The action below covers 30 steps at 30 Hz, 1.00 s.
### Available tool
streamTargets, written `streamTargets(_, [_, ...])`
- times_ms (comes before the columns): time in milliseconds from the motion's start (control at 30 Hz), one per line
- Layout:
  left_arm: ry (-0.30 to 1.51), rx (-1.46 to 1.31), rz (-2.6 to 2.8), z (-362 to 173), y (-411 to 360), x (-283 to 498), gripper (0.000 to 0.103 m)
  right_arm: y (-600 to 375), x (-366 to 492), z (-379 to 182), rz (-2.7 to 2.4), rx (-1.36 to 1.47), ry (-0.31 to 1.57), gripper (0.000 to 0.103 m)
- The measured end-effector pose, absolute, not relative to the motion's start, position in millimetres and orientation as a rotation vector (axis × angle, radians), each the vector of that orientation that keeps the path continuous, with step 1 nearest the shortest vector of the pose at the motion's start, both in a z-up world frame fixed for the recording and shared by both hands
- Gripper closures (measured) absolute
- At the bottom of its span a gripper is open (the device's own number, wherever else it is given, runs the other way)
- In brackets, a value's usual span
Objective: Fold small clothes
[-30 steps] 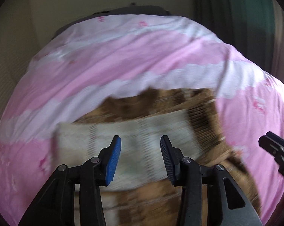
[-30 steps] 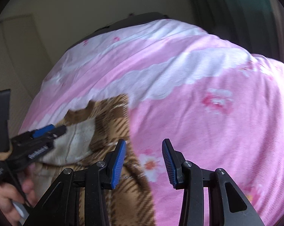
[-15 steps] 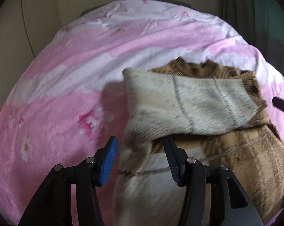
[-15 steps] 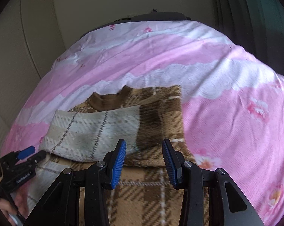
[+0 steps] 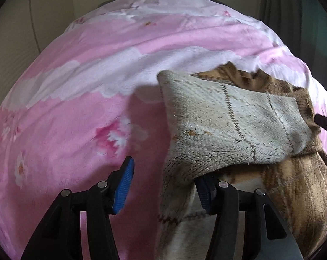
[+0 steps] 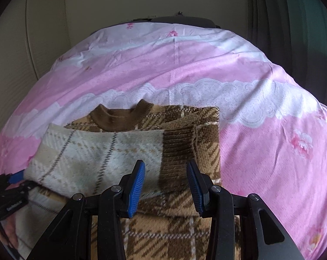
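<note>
Knitted sweater (image 6: 111, 162) beneath both downward-tilted grippers.

Soft, dim daylight falls over the pink floral bedsheet (image 5: 81, 108) from the right. The cream sleeve (image 5: 228, 125) throws a faint shadow on the sheet just to its left. No glare. The sleeve's knit is sharp; the lens bulges the sheet and darkens every corner, and the wall beyond it looks soft.

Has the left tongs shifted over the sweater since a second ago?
Yes. The left tongs slid toward the sweater's left edge: before, sweater filled the gap; now pink bedsheet shows there. Its jaws have just been opening, sleeve draped over one.
</note>
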<state>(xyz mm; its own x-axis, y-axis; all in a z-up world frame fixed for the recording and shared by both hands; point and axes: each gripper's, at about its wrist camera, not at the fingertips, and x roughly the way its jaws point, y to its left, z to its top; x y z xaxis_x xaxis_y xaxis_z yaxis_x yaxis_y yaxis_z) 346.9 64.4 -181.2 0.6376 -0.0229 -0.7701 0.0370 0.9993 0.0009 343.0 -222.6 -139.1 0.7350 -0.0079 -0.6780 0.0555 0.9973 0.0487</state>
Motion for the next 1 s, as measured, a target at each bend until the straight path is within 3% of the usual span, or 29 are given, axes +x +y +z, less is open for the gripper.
streamTargets(167, [0.879,-0.034,-0.005,-191,89,342,0.042,-227,352,-156,-0.071,0.068,0.807,0.062])
streamTargets(467, [0.867,0.026,-0.025,-175,82,324,0.043,-224,355,-174,-0.096,0.018,0.853,0.062])
streamTargets(767, [0.764,0.085,-0.138,-128,35,302,0.041,-224,327,-149,-0.017,0.085,0.774,0.062])
streamTargets(1000, [0.787,0.033,-0.237,-142,8,335,0.040,-205,324,-160,0.067,0.042,0.806,0.062])
